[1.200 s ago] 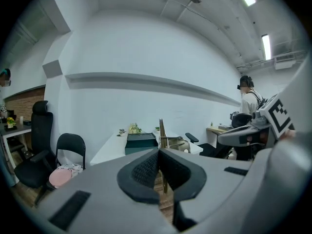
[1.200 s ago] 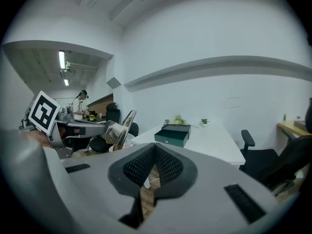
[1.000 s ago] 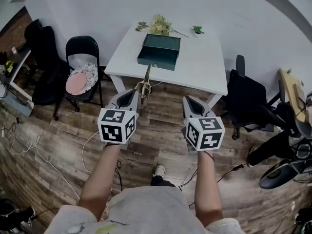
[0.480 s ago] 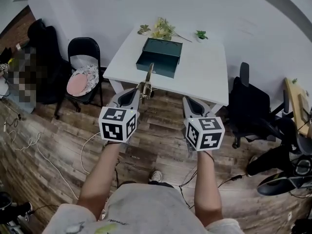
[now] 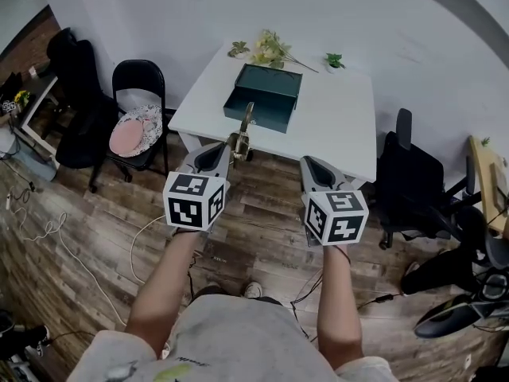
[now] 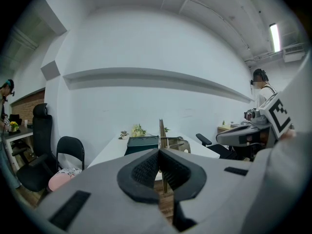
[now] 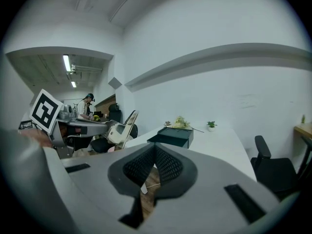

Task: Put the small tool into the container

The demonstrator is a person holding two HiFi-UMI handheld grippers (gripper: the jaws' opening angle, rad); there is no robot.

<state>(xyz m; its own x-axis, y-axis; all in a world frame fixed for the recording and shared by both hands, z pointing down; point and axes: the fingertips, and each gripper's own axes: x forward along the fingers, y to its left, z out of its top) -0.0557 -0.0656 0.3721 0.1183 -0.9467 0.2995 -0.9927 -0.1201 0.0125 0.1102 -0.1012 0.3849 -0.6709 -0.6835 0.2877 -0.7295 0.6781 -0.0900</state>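
While we stand short of the table [image 5: 340, 122], our left gripper [image 5: 226, 149] jaws clamp the small tool [image 5: 243, 127], which is upright and on our side of the container [image 5: 269, 92]; the right gripper [image 5: 307, 162] jaws are closed and empty.

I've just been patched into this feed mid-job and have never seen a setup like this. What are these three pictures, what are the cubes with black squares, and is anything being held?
There is no robot here. A person holds a gripper in each hand, and the marker cubes are part of those grippers. The head view comes from a camera on the person's head looking down, with the left gripper at the left and the right gripper at the right. The other two pictures come from a camera riding on each gripper, looking along its jaws. Ahead stands a white table with a dark green container, some flowers and a small plant. The left gripper is shut on the small tool, a thin brass-coloured piece sticking out forward. The right gripper's jaws are together with nothing between them.
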